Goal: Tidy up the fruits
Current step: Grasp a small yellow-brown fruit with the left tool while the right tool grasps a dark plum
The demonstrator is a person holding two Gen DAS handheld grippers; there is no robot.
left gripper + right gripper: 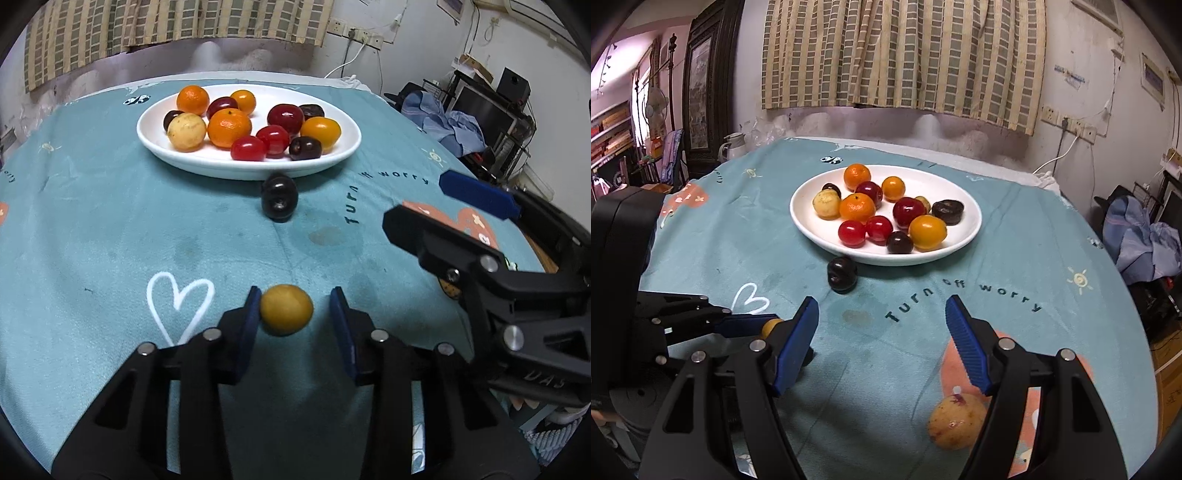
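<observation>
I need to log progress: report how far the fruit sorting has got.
Done: about a dozen fruits sit on the white plate. In hand: the left gripper brackets a small yellow fruit, one pad touching, not clamped. Left: a dark fruit by the plate and a speckled yellow fruit near the open right gripper.

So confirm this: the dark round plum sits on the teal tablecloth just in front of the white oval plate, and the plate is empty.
Wrong only about the plate. The dark round plum does sit on the teal tablecloth before the white oval plate, but the left wrist view shows it full of fruit.
</observation>
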